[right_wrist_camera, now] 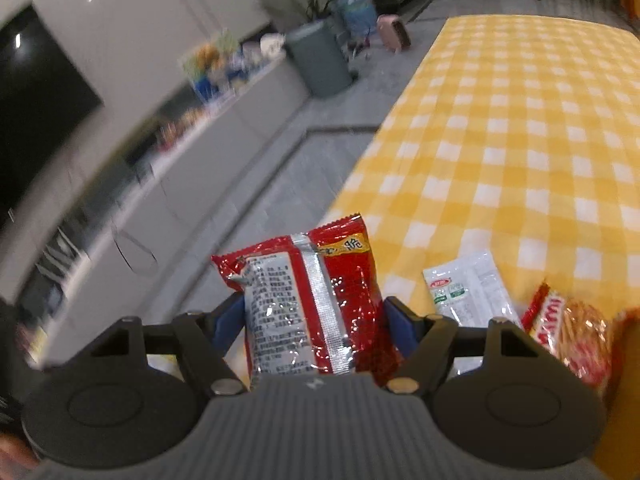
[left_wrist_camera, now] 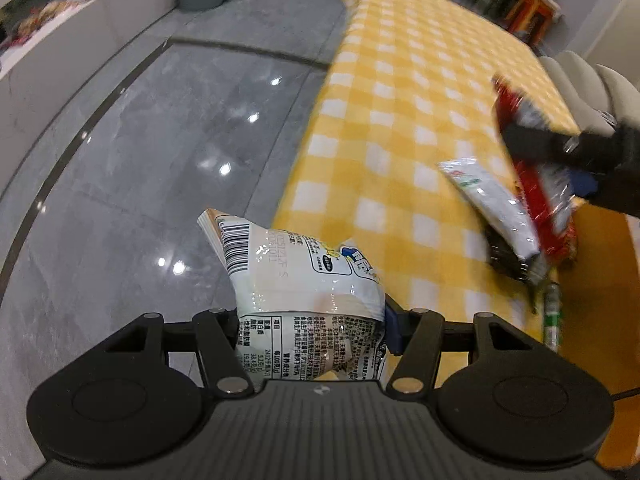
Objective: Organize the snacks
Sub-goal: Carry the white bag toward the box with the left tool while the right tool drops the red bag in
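Note:
My left gripper (left_wrist_camera: 312, 320) is shut on a white snack bag (left_wrist_camera: 296, 276) with a barcode, held in the air by the table's near edge. My right gripper (right_wrist_camera: 312, 316) is shut on a red snack bag (right_wrist_camera: 308, 300) with a silver back seam; the bag also shows in the left wrist view (left_wrist_camera: 536, 184), raised over the table. A white sachet (right_wrist_camera: 468, 292) with a green logo lies on the yellow checked tablecloth (right_wrist_camera: 520, 140); it also shows in the left wrist view (left_wrist_camera: 492, 204). A red-and-orange snack pack (right_wrist_camera: 576, 340) lies beside it.
A dark packet (left_wrist_camera: 504, 258) and a green-labelled stick (left_wrist_camera: 553, 316) lie near the sachet. An orange box (left_wrist_camera: 616, 320) stands at the right. Grey tiled floor (left_wrist_camera: 160, 160) lies left of the table, with a grey bin (right_wrist_camera: 320, 60) and a low cabinet (right_wrist_camera: 200, 152) beyond.

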Demonstrator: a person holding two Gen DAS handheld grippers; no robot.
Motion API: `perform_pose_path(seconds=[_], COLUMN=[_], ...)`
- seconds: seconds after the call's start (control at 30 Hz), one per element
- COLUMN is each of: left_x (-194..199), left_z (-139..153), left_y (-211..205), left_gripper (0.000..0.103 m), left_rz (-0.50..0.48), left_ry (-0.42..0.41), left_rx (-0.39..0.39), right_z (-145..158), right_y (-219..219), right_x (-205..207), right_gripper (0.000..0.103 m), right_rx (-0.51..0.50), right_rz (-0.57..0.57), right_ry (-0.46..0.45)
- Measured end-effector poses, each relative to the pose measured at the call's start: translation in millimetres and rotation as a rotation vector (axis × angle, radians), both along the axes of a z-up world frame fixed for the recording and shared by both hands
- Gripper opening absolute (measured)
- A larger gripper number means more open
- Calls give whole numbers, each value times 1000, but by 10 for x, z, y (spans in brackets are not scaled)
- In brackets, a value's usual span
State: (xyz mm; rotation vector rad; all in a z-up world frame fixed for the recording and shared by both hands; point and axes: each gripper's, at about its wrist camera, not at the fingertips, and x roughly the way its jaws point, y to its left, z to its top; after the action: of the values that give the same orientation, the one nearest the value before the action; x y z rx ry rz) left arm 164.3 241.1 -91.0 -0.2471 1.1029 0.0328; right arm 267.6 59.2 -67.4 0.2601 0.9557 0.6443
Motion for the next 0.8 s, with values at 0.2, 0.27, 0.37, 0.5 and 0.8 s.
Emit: perform_pose_path(seconds=[0.2, 0.27, 0.37, 0.5, 0.8], left_x=[-116, -144, -175, -230, -254], left_z=[332, 477, 690, 926, 1015], left_y=[-210, -325, -544, -910, -1550], left_gripper=[68, 68, 68, 68, 68], left_rz=[-15, -37, -67, -125, -104], left_ry=[-65, -99, -137, -177, -205], left_rx=[-51, -57, -73, -71, -123], right_z=[632, 818, 1107, 1349, 831], right_y=[-524, -731, -1090, -1511, -2152], right_x=[-414, -539, -800, -1120, -1379], right_gripper=[73, 73, 73, 73, 73], right_rx=[150, 193, 206, 126, 106], right_rz=[-103, -104, -157, -236, -472], right_ry=[-62, -70, -83, -84, 62])
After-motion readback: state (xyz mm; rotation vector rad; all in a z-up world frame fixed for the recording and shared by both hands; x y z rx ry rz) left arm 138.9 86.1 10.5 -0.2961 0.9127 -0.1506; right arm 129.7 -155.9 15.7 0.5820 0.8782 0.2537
